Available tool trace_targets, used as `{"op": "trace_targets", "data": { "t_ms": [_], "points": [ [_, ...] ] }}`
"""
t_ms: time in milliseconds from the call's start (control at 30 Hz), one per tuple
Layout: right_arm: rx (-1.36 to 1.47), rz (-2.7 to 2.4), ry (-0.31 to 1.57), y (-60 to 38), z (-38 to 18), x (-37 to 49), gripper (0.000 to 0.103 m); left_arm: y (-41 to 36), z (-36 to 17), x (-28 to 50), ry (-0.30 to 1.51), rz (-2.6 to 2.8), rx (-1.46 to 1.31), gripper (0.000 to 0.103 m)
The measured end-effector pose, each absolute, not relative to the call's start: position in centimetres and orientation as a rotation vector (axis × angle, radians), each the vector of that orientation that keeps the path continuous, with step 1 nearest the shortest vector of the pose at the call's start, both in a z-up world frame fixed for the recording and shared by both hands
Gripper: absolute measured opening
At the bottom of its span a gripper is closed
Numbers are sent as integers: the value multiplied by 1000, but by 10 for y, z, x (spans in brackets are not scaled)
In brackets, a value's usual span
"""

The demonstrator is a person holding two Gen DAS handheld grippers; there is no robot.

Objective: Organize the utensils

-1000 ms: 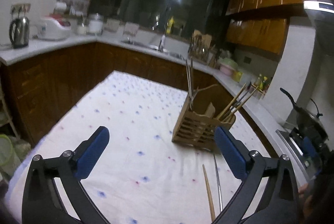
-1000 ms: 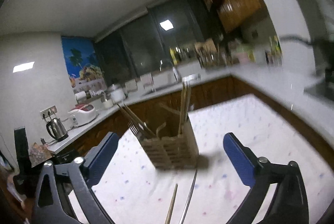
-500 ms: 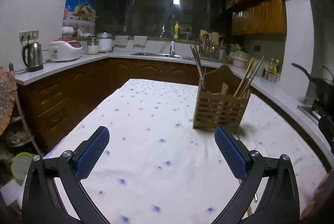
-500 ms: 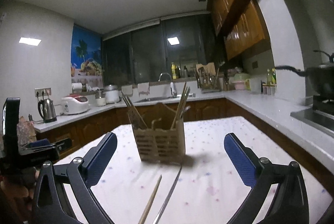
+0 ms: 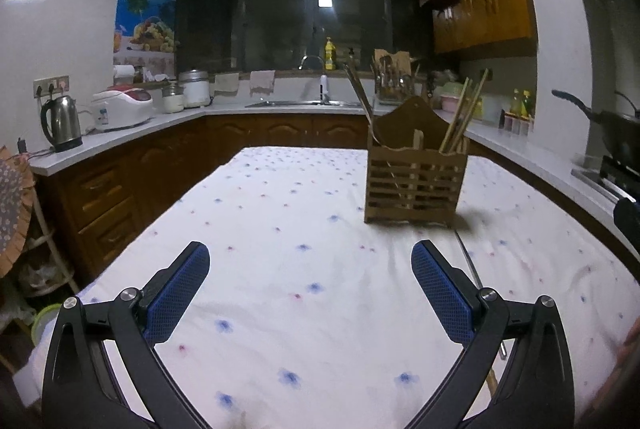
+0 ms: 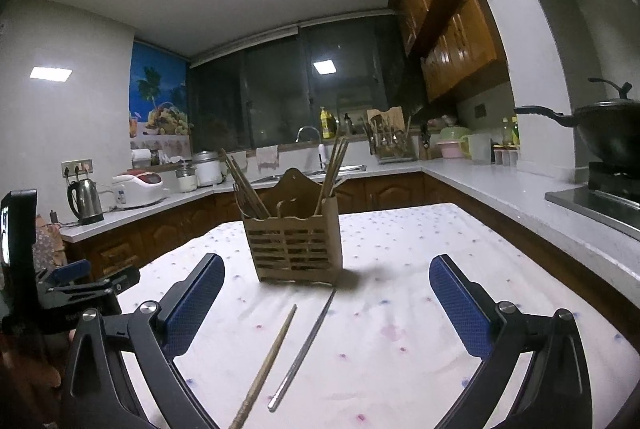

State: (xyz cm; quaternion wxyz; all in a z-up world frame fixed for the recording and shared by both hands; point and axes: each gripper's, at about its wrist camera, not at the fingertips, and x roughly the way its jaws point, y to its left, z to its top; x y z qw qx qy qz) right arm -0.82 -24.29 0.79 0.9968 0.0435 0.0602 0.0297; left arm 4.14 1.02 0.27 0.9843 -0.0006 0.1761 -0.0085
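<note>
A wooden slatted utensil holder (image 6: 298,245) (image 5: 416,185) stands on the white dotted tablecloth, with several chopsticks upright in it. Two loose pieces lie on the cloth in front of it in the right wrist view: a wooden chopstick (image 6: 266,363) and a metal chopstick (image 6: 304,349). My right gripper (image 6: 326,303) is open and empty, low over the cloth, with both chopsticks lying between its fingers. My left gripper (image 5: 306,285) is open and empty, left of the holder. The metal chopstick (image 5: 466,257) shows as a thin line past the left gripper's right finger.
The table (image 5: 280,229) is ringed by a kitchen counter with a kettle (image 5: 62,125), a rice cooker (image 5: 122,107), a sink (image 5: 304,103) and a second utensil rack (image 6: 386,141). A wok (image 6: 608,133) sits on the stove at the right. The left gripper's body (image 6: 68,293) shows at the left edge.
Both cameras have levelled out and settled lower toward the table. The holder now appears upright and closer in each view. Both grippers stayed open.
</note>
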Motion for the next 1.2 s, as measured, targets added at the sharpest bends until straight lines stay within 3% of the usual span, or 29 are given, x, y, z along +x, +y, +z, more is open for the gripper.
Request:
{"op": "trace_targets", "data": {
  "t_ms": [1200],
  "points": [
    [73,56,149,-241,-7,-11,103,-6,-9,28,349,-40,43,103]
  ]
}}
